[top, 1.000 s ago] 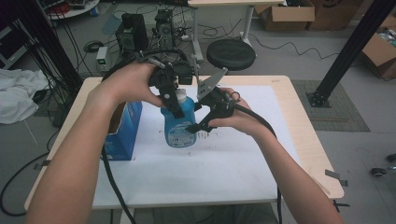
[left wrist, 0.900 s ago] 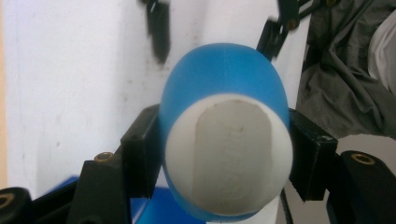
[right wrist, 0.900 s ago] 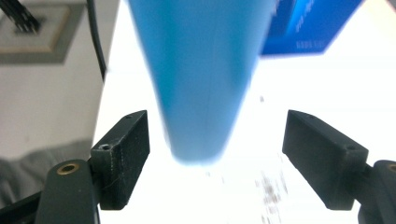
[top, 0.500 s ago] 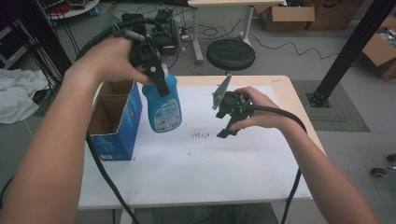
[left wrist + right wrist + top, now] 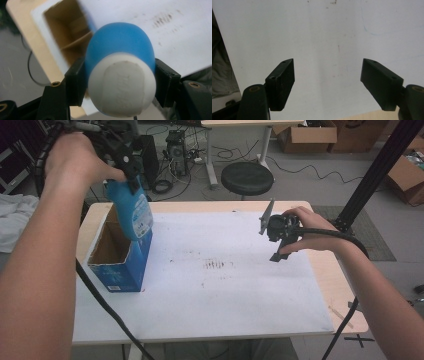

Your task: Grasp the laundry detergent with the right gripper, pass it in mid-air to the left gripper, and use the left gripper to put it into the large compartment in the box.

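Nearest, in the left gripper view: left gripper (image 5: 119, 82) clamped on the blue bottle (image 5: 120, 57) just below its white cap (image 5: 122, 86), one black jaw pressing each side, the open blue cardboard box (image 5: 50, 45) and its brown inside straight beyond the bottle. In the right gripper view: right gripper (image 5: 329, 82) empty, jaws parted over bare white sheet (image 5: 324, 32), nothing between them, having just been closing a little.

From the high view: left gripper (image 5: 131, 167) now high at the upper left, gripping the blue bottle (image 5: 131, 212) by its top, bottle hanging tilted with its bottom at the mouth of the blue cardboard box (image 5: 120, 265) at the sheet's left edge, over the box's right-hand wall. Half a second back, held lower and further right, beside the box over the sheet; a second back, bottle standing near the middle of the sheet with both grippers on it. Raised and carried leftward since then.

Right gripper (image 5: 276, 237) now well apart from the bottle, over the right part of the white sheet (image 5: 225, 300), near the wooden table (image 5: 345, 300) edge; drawn away rightward since a second ago, when right at the bottle. Box unmoved across all three moments. Dark scuff marks (image 5: 216, 265) in the middle of the sheet, now uncovered.

Beyond the table: black round stool (image 5: 247, 177), then cardboard cartons (image 5: 305, 137) on the floor at the far wall
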Available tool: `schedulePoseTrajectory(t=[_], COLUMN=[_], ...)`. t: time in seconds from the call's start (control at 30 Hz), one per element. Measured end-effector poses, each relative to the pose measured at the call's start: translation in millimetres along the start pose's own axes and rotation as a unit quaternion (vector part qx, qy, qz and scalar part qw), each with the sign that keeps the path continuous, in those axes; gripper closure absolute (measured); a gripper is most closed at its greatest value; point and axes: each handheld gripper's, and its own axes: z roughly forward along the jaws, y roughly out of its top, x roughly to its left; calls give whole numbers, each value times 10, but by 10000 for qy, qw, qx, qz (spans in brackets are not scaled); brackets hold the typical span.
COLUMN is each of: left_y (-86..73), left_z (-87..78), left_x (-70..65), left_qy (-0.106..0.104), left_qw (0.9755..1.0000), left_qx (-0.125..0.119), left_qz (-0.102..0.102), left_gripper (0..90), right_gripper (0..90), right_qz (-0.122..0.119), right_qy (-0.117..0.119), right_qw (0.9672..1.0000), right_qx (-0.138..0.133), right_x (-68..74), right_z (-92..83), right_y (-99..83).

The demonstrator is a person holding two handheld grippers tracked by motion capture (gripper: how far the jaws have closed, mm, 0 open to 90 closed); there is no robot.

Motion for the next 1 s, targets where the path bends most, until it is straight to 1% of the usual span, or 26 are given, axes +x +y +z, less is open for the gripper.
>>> schedulePoseTrajectory(t=[0.07,0.13,0.2,0.27,0.3,0.33,0.37,0.5,0.53,0.6,0.63,0.67,0.7,0.8,0.83,0.87,0.9,1.0], left_y=[-31,-59,-86,-111,-124,-124,-148,-181,-181,-185,-185,-184,-184,-187,-199,-207,-207,-231], left_z=[13,34,60,92,107,107,143,247,247,349,349,430,430,562,651,699,699,836], left_x=[117,212,289,348,377,377,424,487,487,492,492,492,492,495,510,517,517,533], left_qy=[91,222,359,439,442,442,396,256,256,263,263,291,291,301,290,269,269,214], left_qw=[9992,9973,9951,9931,9924,9924,9915,9904,9904,9902,9902,9901,9901,9897,9895,9894,9894,9888], left_qx=[76,158,214,273,259,259,248,220,220,241,241,279,279,346,382,411,411,437], left_qz=[-379,-680,-894,-1054,-1115,-1115,-1211,-1344,-1344,-1351,-1351,-1346,-1346,-1360,-1363,-1368,-1368,-1411], left_gripper=[386,386,386,386,386,387,386,386,386,387,387,387,387,386,386,386,387,386], right_gripper=[275,279,279,279,280,282,282,284,284,284,284,285,285,285,285,285,285,285], right_qz=[46,95,148,180,189,205,213,236,236,266,266,281,284,309,299,301,301,322], right_qy=[-12,-29,-60,-94,-112,-136,-147,-169,-169,-198,-198,-195,-206,-200,-215,-214,-214,-233], right_qw=[10000,9999,9998,9997,9996,9995,9995,9994,9994,9992,9992,9992,9991,9991,9991,9991,9991,9989], right_qx=[35,43,92,147,172,179,189,213,213,210,210,203,218,207,224,219,219,238], right_x=[-13,-24,-38,-51,-56,-59,-63,-76,-76,-87,-87,-91,-93,-87,-85,-83,-83,-86], right_z=[-23,-41,-52,-63,-70,-76,-84,-121,-121,-144,-144,-149,-153,-157,-162,-162,-162,-162], right_y=[-58,-109,-153,-188,-203,-218,-232,-282,-282,-322,-322,-342,-350,-371,-374,-379,-379,-393])
